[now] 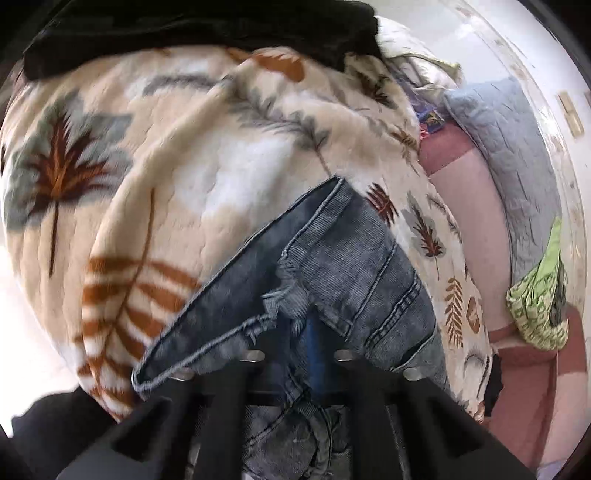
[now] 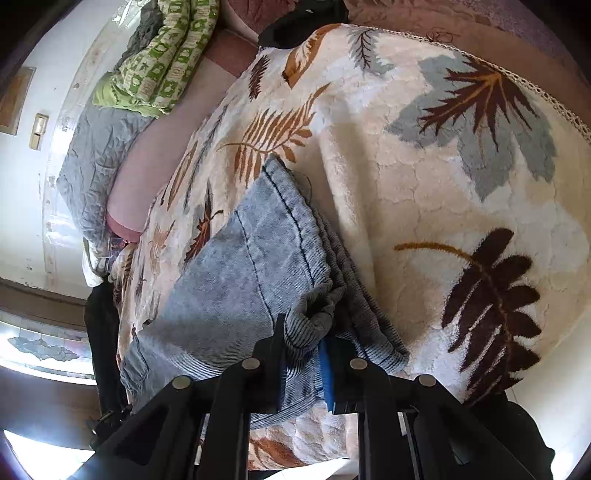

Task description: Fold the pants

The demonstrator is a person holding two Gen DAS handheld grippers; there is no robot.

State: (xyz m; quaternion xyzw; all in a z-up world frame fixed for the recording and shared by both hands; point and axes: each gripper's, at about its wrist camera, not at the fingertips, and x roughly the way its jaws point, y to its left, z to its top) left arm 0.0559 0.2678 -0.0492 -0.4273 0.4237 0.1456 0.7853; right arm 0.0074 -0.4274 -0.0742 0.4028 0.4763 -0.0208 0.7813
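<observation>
Faded blue jeans [image 1: 332, 258] lie on a cream leaf-print blanket [image 1: 184, 177]. In the left wrist view my left gripper [image 1: 299, 350] is shut on a bunched, frayed part of the jeans, denim bulging between the black fingers [image 1: 229, 391]. In the right wrist view the jeans [image 2: 240, 280] run away from me as a folded stack with a stitched hem at the far end. My right gripper [image 2: 306, 354] is shut on a rolled fold of denim at the near edge, with a blue pad [image 2: 327, 369] showing beside the cloth.
The blanket [image 2: 424, 177] covers a bed. A black garment [image 1: 203, 33] lies at its far end. A grey quilted pillow [image 1: 506, 147], a green patterned cloth [image 1: 543, 295] and pink bedding [image 1: 469, 221] lie by the white wall. A dark cloth [image 2: 103, 332] hangs at the bed's left edge.
</observation>
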